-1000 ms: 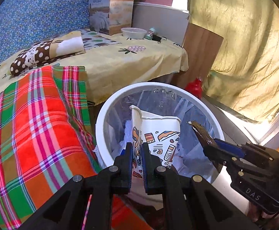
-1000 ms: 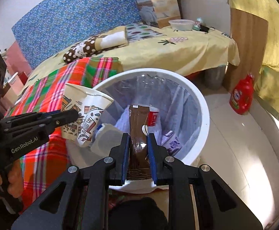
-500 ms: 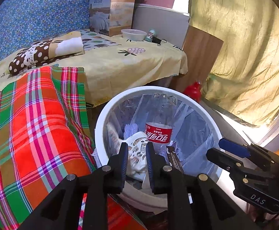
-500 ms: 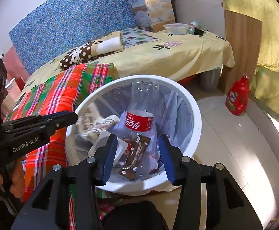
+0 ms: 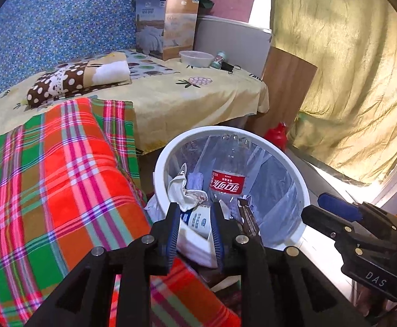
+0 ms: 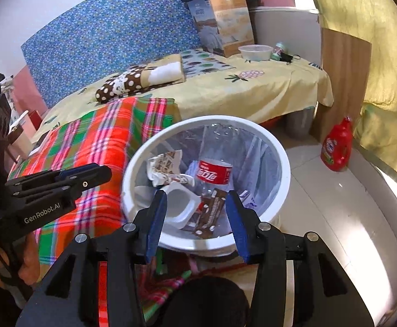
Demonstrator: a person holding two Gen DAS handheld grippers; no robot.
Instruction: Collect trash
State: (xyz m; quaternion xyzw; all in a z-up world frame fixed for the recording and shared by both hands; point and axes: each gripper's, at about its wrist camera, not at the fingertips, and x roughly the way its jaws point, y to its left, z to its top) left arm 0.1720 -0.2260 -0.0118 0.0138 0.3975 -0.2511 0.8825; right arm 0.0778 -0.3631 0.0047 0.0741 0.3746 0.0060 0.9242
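A white trash bin (image 5: 296, 179) with a clear liner stands on the floor beside the bed; it also shows in the right wrist view (image 6: 277, 150). Inside lie a cola bottle (image 6: 213, 174), a crumpled patterned paper cup (image 6: 168, 167), a brown wrapper (image 6: 210, 211) and a white tub (image 6: 178, 208). My left gripper (image 5: 194, 227) is open and empty at the bin's near rim. My right gripper (image 6: 197, 218) is wide open and empty just above the near rim.
A red-green plaid blanket (image 5: 48, 185) covers the bed at left, with a yellow sheet (image 6: 239, 90) behind. A red detergent bottle (image 6: 337, 144) stands on the tiled floor by a wooden board (image 6: 343, 76). A yellow curtain (image 5: 348, 81) hangs at right.
My left gripper let go of the paper cup and my right gripper let go of the brown wrapper; both now lie in the bin. Both jaws opened and drew back slightly.
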